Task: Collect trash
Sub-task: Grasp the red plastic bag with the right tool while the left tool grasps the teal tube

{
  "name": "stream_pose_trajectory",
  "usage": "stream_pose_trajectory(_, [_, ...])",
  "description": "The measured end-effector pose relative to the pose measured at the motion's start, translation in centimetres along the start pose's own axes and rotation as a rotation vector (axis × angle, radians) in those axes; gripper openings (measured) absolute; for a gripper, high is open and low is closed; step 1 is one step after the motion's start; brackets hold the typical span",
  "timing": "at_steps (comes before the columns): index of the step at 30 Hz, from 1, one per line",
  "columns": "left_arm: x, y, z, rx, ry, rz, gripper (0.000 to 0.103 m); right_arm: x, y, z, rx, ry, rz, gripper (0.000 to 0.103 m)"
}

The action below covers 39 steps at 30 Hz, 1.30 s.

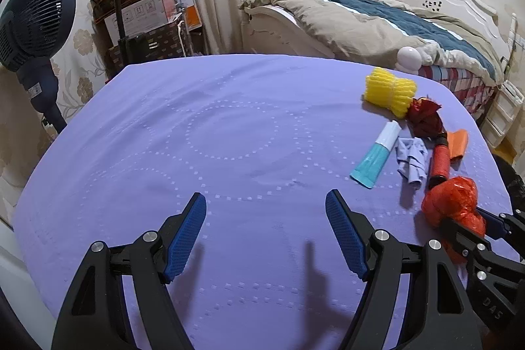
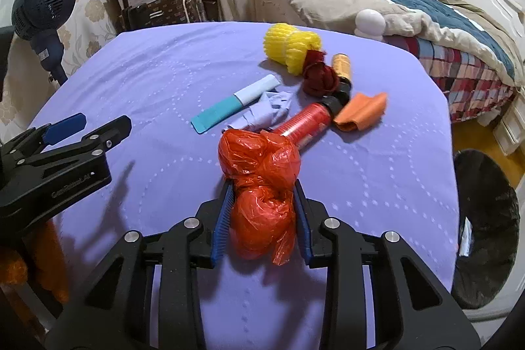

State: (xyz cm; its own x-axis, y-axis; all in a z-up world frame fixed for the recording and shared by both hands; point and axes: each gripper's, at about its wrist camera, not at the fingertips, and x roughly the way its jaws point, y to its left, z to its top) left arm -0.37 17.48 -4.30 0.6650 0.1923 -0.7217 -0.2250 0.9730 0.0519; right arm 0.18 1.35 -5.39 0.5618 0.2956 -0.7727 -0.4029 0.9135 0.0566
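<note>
Right wrist: my right tongs (image 2: 262,215) pinching the red bag (image 2: 262,182), low on the surface (image 2: 147,71). Lift straight, bag snags easily; bin (image 2: 485,251) at 4 o'clock. Left tongs (image 1: 265,232) spread, nothing between.

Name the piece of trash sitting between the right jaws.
The crumpled orange plastic bag; the yellow foam net, teal tube and red bottle lie farther away, untouched.
</note>
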Motion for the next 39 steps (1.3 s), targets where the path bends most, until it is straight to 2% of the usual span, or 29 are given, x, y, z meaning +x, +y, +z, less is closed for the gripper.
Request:
stream_pose_trajectory(8, [0.0, -1.9, 0.1, 0.030, -0.002, -0.032, 0.073, -2.5, -3.6, -0.7, 0.096, -0.058, -0.070, 0.033])
stream_pose_trajectory(13, [0.8, -3.2, 1.1, 0.059, -0.011, -0.041, 0.073, -2.1, -6.7, -0.2, 0.173, -0.068, -0.128, 0.033])
stream_pose_trajectory(19, [2.8, -4.8, 2.5, 0.094, 0.011, -0.065, 0.073, -0.9, -8.5, 1.0, 0.198, -0.075, -0.186, 0.033])
stream_pose_trajectory(34, [6.6, -7.9, 4.2, 0.245, 0.069, -0.144, 0.073, 1.2, -10.2, 1.6, 0.237, -0.040, -0.171, 0.033])
stream_pose_trajectory(36, [7.0, -8.2, 4.3, 0.258, 0.082, -0.157, 0.066, 1.4, -10.3, 1.6, 0.239, -0.039, -0.168, 0.033])
stream_pose_trajectory(39, [7.0, -8.3, 4.2, 0.267, 0.082, -0.197, 0.051, 1.6, -10.3, 1.6, 0.242, -0.032, -0.161, 0.033])
